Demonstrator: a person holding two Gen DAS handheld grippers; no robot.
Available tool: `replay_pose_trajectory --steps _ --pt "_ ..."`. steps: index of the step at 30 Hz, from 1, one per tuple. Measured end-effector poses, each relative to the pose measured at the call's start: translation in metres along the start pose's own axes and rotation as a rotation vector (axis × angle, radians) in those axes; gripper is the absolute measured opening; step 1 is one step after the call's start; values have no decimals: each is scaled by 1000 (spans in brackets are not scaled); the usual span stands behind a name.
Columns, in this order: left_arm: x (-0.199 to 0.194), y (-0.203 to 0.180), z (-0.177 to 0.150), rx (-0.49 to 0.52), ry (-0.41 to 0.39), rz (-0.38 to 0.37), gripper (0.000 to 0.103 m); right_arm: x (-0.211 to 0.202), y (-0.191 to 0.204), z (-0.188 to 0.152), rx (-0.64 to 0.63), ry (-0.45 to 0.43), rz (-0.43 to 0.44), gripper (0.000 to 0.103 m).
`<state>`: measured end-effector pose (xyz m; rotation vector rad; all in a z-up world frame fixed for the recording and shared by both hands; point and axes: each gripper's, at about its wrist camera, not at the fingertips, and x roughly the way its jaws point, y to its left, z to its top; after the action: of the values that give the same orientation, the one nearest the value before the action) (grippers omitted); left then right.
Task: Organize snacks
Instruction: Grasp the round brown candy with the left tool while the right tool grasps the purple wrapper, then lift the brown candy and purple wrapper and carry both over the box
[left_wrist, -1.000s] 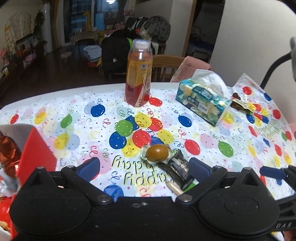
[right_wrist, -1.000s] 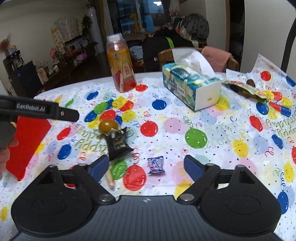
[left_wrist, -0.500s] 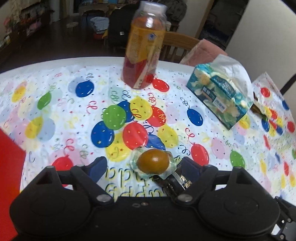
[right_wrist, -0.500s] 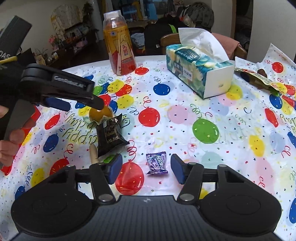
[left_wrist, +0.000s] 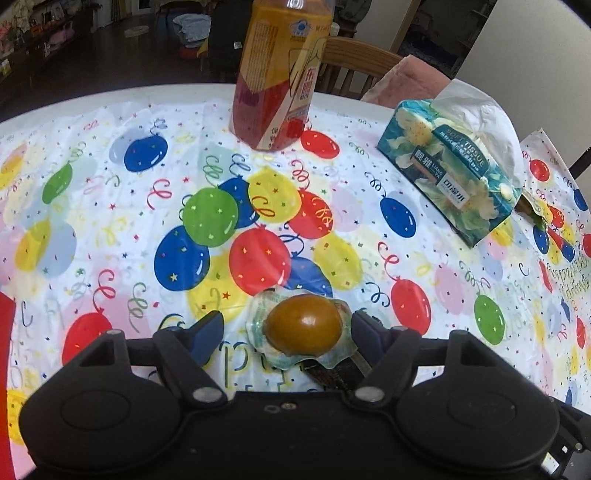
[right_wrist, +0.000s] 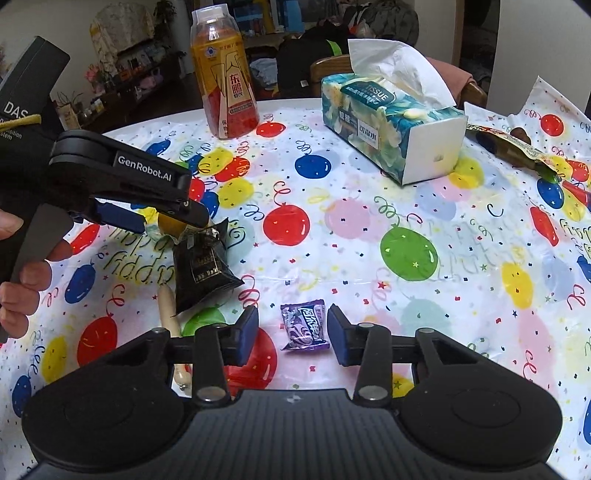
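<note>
Straddling the vacuum-packed brown egg (left_wrist: 303, 329), the left gripper (left_wrist: 286, 326) has its jaws apart on either side, seemingly lined up to pinch it off the balloon tablecloth (left_wrist: 110, 184). Just right of it lies a black snack packet (right_wrist: 202, 266). Further right, the right gripper (right_wrist: 291, 330) brackets the purple candy (right_wrist: 303, 326), jaws apart and not touching it.

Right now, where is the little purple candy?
In the right wrist view the purple candy lies on the tablecloth between the open right gripper's fingers, right of the black snack packet.
</note>
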<state>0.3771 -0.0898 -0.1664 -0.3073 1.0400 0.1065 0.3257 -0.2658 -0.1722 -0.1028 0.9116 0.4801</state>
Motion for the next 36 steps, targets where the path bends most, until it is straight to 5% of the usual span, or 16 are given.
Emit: replay_pose_trajectory --steps 5,8,15,36 --pt "2 2 -1 -12 -5 -4 69 2 1 -4 -2 7 -14 33" --pt "1 0 -1 -3 -11 -27 57 2 1 -4 4 6 -24 27" --pt "-1 0 -2 13 -19 -15 56 -1 -4 -3 30 7 -37 19" --pt "-62 15 -25 34 -68 -16 55 -68 33 5 31 -49 1 19"
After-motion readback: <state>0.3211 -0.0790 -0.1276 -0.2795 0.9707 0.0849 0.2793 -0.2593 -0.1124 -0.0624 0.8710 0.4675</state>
